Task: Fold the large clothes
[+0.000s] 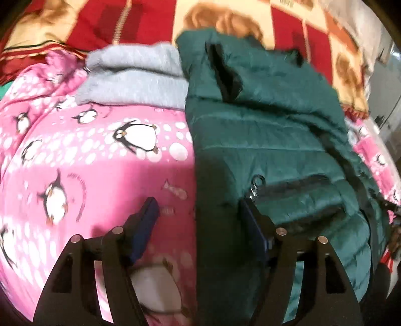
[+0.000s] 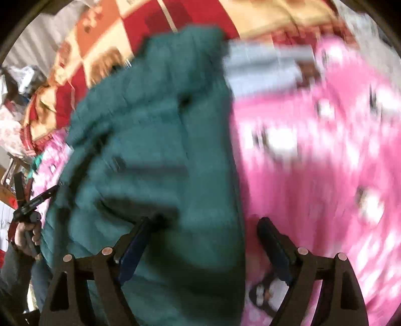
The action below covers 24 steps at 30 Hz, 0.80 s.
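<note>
A dark green puffer jacket [image 1: 270, 140] lies folded lengthwise on a pink penguin blanket [image 1: 95, 155]. It also shows, blurred, in the right wrist view [image 2: 160, 140]. My left gripper [image 1: 198, 208] is open and empty, its fingers straddling the jacket's left edge near the hem. My right gripper [image 2: 205, 225] is open and empty over the jacket's right edge, one finger over the jacket and one over the blanket [image 2: 325, 163]. The other gripper, held in a hand, shows at the left edge of the right wrist view [image 2: 30, 203].
A folded grey garment [image 1: 132, 75] lies on the blanket beside the jacket's far end. A red and cream patterned bedspread [image 1: 155, 22] covers the bed beyond. Room clutter shows at the left of the right wrist view [image 2: 17, 82].
</note>
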Each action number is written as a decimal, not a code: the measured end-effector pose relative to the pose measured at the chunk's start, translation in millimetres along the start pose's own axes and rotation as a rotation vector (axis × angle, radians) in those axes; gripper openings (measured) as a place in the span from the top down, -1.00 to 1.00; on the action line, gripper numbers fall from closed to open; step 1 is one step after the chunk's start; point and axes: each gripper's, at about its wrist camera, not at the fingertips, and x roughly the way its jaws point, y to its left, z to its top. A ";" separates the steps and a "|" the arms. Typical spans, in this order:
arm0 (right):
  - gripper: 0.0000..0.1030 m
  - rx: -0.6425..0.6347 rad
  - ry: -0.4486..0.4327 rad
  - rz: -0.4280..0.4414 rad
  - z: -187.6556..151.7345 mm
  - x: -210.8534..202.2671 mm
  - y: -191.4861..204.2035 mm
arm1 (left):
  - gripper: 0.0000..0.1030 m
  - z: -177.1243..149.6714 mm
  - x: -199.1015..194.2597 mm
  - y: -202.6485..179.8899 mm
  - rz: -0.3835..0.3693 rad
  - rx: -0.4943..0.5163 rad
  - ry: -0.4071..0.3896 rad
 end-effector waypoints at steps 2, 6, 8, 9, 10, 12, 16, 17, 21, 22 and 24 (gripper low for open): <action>-0.66 0.003 -0.025 -0.009 -7.0 -3.3 3.6 | -0.34 -9.6 -8.0 5.3 -0.059 -0.059 -0.002; -0.65 0.030 -0.030 0.209 -17.6 -18.9 4.8 | -0.37 -28.9 -21.2 15.0 -0.259 -0.112 0.040; -0.65 0.026 -0.038 0.254 -31.2 -25.2 1.3 | -0.39 -47.1 -31.0 21.4 -0.315 -0.104 0.043; -0.66 0.034 -0.032 0.266 -43.5 -24.8 -6.0 | -0.39 -54.4 -35.7 24.1 -0.335 -0.103 0.044; -0.66 0.043 -0.038 0.284 -48.9 -22.8 -7.5 | -0.39 -61.7 -40.5 26.9 -0.354 -0.103 0.043; -0.66 0.068 -0.090 0.335 -63.9 -29.5 -15.6 | -0.39 -68.5 -47.2 25.5 -0.376 -0.095 0.043; -0.64 0.106 -0.084 0.333 -62.8 -30.8 -15.4 | -0.66 -70.3 -49.1 10.3 -0.406 -0.044 0.056; -0.46 0.103 -0.079 0.365 -57.3 -29.9 -9.9 | -0.72 -68.2 -47.6 2.2 -0.421 -0.032 0.061; -0.32 0.046 -0.066 0.391 -54.7 -21.2 6.9 | -0.72 -62.2 -42.6 -9.5 -0.459 -0.052 0.046; -0.27 0.028 -0.056 0.370 -58.5 -14.9 5.9 | -0.72 -62.2 -43.6 -9.7 -0.468 -0.057 0.035; -0.21 0.039 -0.108 0.384 -65.3 -16.0 0.8 | -0.58 -66.2 -48.8 -6.1 -0.476 -0.070 0.017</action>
